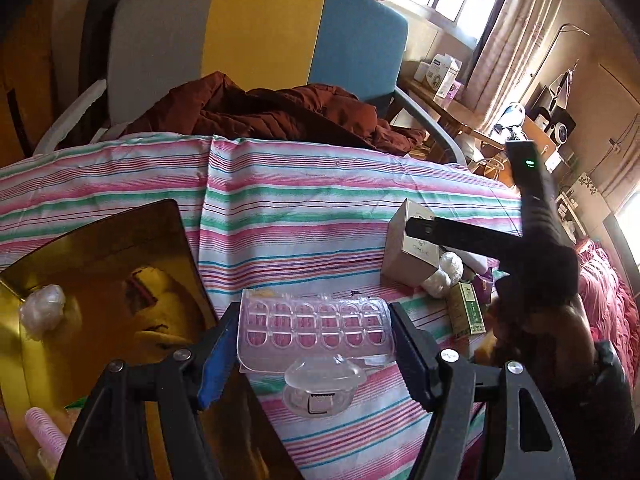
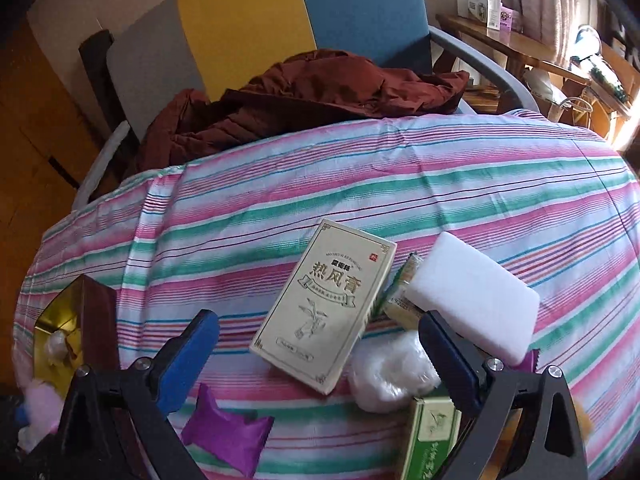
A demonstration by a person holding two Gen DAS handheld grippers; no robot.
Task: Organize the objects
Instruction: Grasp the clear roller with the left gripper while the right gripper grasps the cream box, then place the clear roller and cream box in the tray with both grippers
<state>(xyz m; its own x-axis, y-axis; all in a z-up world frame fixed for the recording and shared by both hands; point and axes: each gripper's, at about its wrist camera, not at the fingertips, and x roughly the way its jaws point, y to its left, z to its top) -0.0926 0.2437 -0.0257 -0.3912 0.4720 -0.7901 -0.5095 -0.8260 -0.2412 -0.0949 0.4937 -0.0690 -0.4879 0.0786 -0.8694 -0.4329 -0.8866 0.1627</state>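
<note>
My left gripper (image 1: 316, 356) is open, its blue-padded fingers either side of a clear plastic blister tray (image 1: 314, 328) on the striped cloth. A small clear domed case (image 1: 320, 390) lies just in front of the tray. A gold box (image 1: 120, 264) stands open on the left with a white wad (image 1: 42, 312) inside. My right gripper (image 2: 318, 344) is open above a cream box with printed characters (image 2: 324, 304), which leans on a white foam block (image 2: 476, 300), a white plastic wad (image 2: 390, 376) and a green box (image 2: 428, 436). A purple packet (image 2: 226, 436) lies near its left finger.
A striped cloth (image 1: 300, 208) covers the surface. Behind it, a brown jacket (image 1: 260, 108) is heaped on a grey, yellow and blue chair (image 1: 260, 28). A beige carton (image 1: 408, 248) stands at the right. A wooden shelf with boxes (image 2: 492, 8) is at the far right.
</note>
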